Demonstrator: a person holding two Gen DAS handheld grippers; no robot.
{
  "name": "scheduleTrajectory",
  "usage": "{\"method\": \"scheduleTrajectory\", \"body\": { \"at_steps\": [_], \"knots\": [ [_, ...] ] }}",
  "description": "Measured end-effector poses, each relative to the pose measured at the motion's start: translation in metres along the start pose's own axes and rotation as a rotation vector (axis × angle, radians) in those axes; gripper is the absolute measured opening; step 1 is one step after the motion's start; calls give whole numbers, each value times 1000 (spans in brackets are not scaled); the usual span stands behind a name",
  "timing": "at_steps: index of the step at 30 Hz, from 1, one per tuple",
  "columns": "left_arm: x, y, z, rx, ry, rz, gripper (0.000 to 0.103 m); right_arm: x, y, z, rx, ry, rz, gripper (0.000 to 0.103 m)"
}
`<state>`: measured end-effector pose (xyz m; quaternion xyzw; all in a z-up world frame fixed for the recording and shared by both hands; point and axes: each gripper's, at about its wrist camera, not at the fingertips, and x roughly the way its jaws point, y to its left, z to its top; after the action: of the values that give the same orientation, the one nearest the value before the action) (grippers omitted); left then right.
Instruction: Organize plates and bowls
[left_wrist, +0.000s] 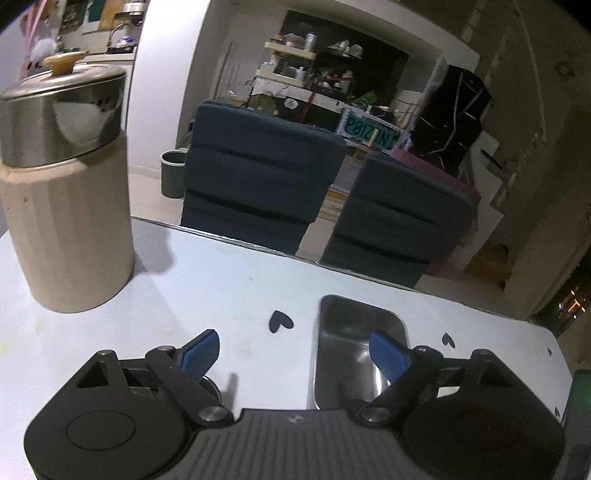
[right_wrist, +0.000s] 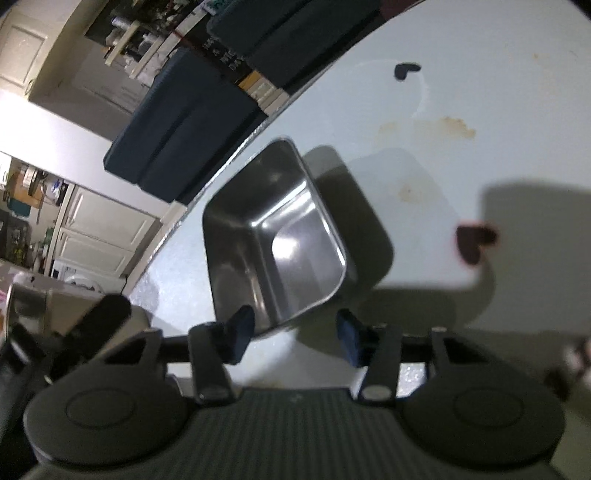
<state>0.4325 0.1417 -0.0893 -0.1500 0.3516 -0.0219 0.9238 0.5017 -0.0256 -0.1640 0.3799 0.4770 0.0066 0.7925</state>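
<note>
Steel bowl (right_wrist: 275, 236) sits near table (right_wrist: 461, 110) edge; my right hand-held gripper (right_wrist: 291, 332), half-open and empty, could knock it off.

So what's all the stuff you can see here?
steel tray: one, shiny silver, rectangular, empty, near the table's edge.
canister: one, cream body, steel lid with tan knob, standing on the table's left.
heart stickers: a few, dark, stuck on the tabletop.
table: one, white, stained.
chairs: two, dark blue, behind the table.
bin: one, grey, on the floor.
left tool: blue pads, open beside the tray.
right tool: blue pads, open, at the tray's near corner.
</note>
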Motion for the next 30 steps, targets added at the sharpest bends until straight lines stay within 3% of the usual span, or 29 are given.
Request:
{"method": "scheduleTrajectory", "body": {
  "at_steps": [8,10,18,23,30],
  "knots": [
    [10,-11,-9,48,49,2,79,-19,-2,10,-198,-29,-59,19],
    [13,-13,-10,60,71,3,69,-23,-2,13,-268,-38,-77,14],
    [30,-14,-20,64,197,12,44,-30,-3,25,-464,-66,-152,9],
    [37,-11,-28,57,279,16,29,-28,-4,29,-482,-52,-173,8],
    [38,-11,-35,62,320,10,10,-22,-7,25,-514,-15,-171,8]
  ]
}}
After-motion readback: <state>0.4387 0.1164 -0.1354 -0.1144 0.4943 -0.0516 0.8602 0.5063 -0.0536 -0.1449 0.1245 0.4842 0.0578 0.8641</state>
